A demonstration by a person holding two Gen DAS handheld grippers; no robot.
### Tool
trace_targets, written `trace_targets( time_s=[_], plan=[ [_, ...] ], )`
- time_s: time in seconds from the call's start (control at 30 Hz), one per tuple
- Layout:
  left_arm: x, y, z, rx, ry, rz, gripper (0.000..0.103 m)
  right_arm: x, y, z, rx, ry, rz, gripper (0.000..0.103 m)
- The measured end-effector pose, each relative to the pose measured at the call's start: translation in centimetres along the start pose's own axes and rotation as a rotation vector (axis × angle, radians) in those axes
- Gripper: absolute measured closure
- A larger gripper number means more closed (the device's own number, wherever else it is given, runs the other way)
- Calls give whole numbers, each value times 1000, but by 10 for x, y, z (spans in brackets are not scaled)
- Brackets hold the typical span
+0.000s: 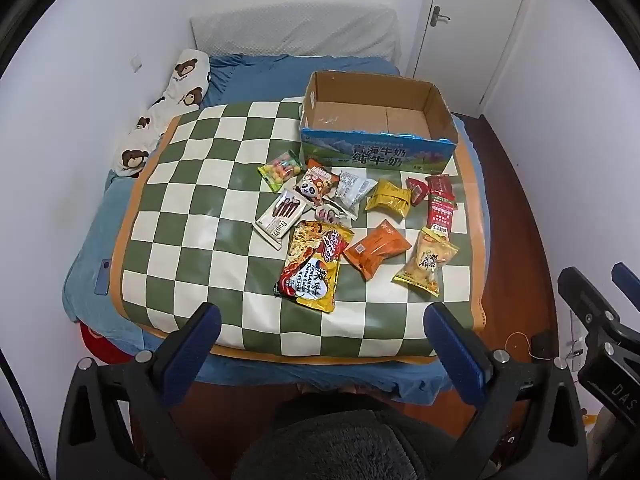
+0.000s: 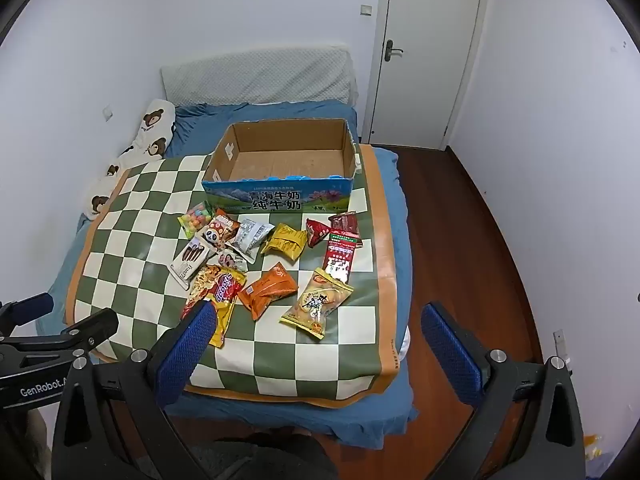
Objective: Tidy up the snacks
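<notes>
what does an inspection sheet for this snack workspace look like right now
surface: green and white checkered mat on a blue-sheeted bed
job's things: empty cardboard box at the mat's far edge; about a dozen snack packets loose in front of it, among them a noodle packet, an orange packet and a candy bag
clutter: bear-print pillow; phone on the bed's near left
grippers: left gripper and right gripper both open, empty, above the near edge
cables: nothing seen
surroundings: white walls, closed door, wooden floor
</notes>
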State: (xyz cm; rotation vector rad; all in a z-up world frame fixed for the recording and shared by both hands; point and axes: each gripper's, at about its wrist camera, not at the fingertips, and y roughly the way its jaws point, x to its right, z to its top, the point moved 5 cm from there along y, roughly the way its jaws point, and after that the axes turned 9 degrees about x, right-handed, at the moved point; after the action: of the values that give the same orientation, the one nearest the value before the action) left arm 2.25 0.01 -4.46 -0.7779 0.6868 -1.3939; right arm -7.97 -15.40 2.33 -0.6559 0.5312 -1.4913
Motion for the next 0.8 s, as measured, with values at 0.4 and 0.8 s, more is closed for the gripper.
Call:
trace_targets(
  time_s=[0.4, 0.8],
  plan=[
    [6, -3, 8, -3, -5, -9, 0, -4, 0, 0, -20, -11, -5, 0],
    [5, -7, 13, 14, -2, -12, 0, -1, -2, 0, -11, 2, 1, 0]
  ],
)
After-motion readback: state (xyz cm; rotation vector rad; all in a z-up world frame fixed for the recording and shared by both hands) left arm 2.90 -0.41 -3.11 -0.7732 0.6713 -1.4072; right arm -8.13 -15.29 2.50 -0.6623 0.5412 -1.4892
